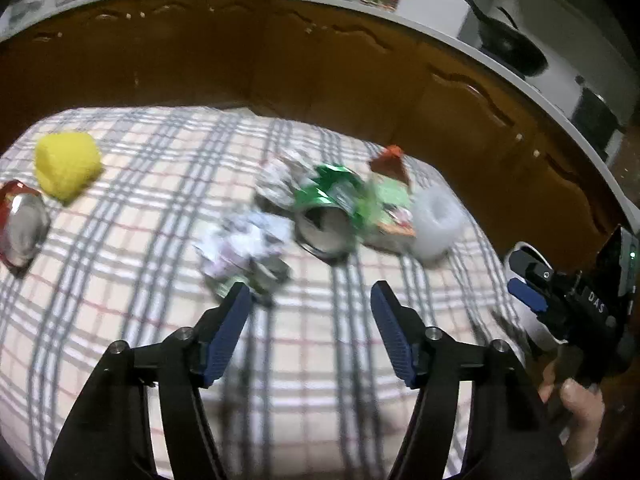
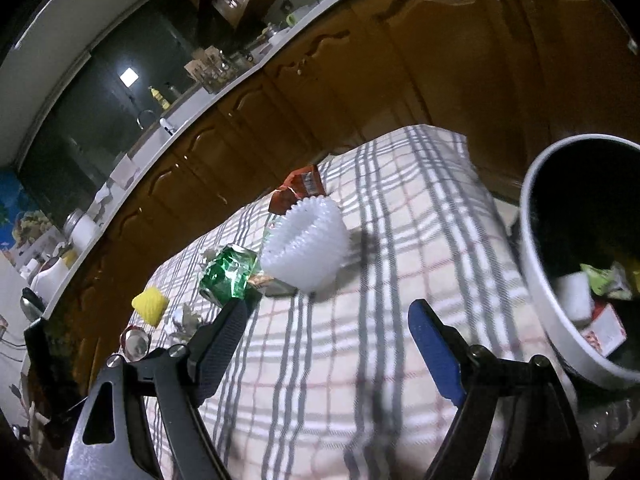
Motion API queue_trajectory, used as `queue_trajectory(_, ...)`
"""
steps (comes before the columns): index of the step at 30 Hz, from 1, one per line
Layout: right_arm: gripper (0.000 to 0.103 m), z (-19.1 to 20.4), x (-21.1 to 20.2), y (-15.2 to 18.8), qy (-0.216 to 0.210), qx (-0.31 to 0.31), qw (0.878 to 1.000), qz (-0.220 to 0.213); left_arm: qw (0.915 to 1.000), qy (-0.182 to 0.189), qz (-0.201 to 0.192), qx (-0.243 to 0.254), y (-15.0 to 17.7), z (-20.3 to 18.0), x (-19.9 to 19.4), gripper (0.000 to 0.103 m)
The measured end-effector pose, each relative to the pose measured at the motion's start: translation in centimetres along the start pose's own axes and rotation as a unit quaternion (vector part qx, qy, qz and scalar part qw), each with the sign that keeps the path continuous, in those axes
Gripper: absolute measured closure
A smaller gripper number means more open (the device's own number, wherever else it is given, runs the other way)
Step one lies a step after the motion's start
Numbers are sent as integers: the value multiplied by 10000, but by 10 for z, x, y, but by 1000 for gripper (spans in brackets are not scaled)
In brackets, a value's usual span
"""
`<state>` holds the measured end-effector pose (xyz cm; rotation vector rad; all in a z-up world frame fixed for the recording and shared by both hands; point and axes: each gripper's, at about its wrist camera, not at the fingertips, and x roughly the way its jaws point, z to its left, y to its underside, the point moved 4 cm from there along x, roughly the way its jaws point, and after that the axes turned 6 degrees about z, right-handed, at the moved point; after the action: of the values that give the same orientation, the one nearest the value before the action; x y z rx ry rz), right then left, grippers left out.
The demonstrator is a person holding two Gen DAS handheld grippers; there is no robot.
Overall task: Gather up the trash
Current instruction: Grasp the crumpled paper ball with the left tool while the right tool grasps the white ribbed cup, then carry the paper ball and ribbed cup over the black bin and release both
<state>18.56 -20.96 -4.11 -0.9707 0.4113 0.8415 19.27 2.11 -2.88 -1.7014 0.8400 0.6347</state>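
Observation:
Trash lies on a plaid tablecloth (image 1: pixel 140 292). My left gripper (image 1: pixel 310 300) is open and empty, just short of a crumpled wrapper (image 1: pixel 246 250). Behind it lie a crushed green can (image 1: pixel 326 208), a white foam net (image 1: pixel 436 220), an orange-brown packet (image 1: pixel 390 162), a yellow foam net (image 1: pixel 66 164) and a red can (image 1: pixel 20 224). My right gripper (image 2: pixel 328 316) is open and empty above the cloth, short of the white foam net (image 2: pixel 306 240) and the green can (image 2: pixel 228 276). A white bin (image 2: pixel 538 280) holding trash stands at the right.
Brown wooden cabinets (image 1: pixel 280 60) with a white countertop (image 1: pixel 440 28) curve behind the table. A black pan (image 1: pixel 508 44) sits on the counter. The right gripper and the hand holding it show in the left wrist view (image 1: pixel 568 300), by the table's right edge.

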Motion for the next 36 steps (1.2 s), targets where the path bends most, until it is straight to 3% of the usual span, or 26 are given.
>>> queue_trajectory(4,18,3,19,-13,-11,31,9999,95,9998,-206,-50,-58,-12,17,5,27)
queue_trajectory(10,23,0,54,-30,-30,201,9994,290,9990,-402,187,-60,-21,34,33,27)
queue_trajectory(12,48,0,64,-32,12,181,9992,348,9984,-480,309,-48,-19,36,43,32)
queue_trajectory(13,54,0,68,-31,40,148,9992,382,9984,-456,343,-36,-18,37,46,48)
queue_trajectory(15,77,2,67,-30,-17,95,9993,369,9985,-362,410,-3,-16,36,50,57)
queue_trajectory(16,79,3,65,-30,46,41,9994,347,9987,-389,335,30,-16,34,47,66)
queue_trajectory(18,85,6,58,-29,91,-40,9996,271,9989,-363,288,111,-16,28,41,69)
queue_trajectory(26,88,7,12,-12,-8,-170,9999,22,9990,227,138,361,-10,-11,14,72)
queue_trajectory(36,88,-21,-53,3,191,-81,9992,-338,9899,938,322,1009,6,-95,15,72)
